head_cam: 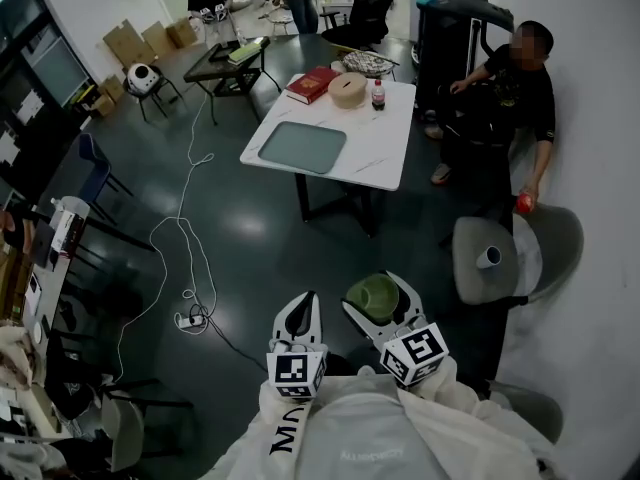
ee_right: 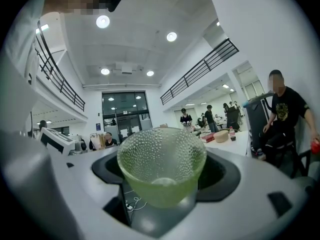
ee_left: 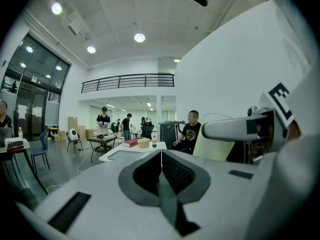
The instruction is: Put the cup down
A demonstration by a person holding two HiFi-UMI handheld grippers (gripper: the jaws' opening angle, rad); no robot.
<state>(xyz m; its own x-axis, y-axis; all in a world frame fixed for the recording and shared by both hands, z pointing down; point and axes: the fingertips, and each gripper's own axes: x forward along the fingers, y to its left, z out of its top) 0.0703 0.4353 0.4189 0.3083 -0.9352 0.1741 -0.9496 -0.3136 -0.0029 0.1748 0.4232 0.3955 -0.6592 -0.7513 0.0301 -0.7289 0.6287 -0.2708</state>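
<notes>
A green dimpled glass cup (ee_right: 161, 166) sits upright between the jaws of my right gripper (ee_right: 162, 184), which is shut on it. In the head view the cup (head_cam: 372, 297) is held close to my body, above the dark floor and well short of the white table (head_cam: 385, 153). My left gripper (head_cam: 303, 306) hangs beside it on the left, shut, with nothing in it; its jaws meet in the left gripper view (ee_left: 161, 165). The cup (ee_left: 216, 145) also shows at that view's right.
On the table lie a grey tray (head_cam: 302, 146), a red book (head_cam: 313, 84), a round tan box (head_cam: 347, 89) and a cola bottle (head_cam: 378, 95). A person in black (head_cam: 510, 98) sits at the right. A grey chair (head_cam: 470, 268) holds a paper cup (head_cam: 488, 258). A white cable (head_cam: 185, 238) trails across the floor.
</notes>
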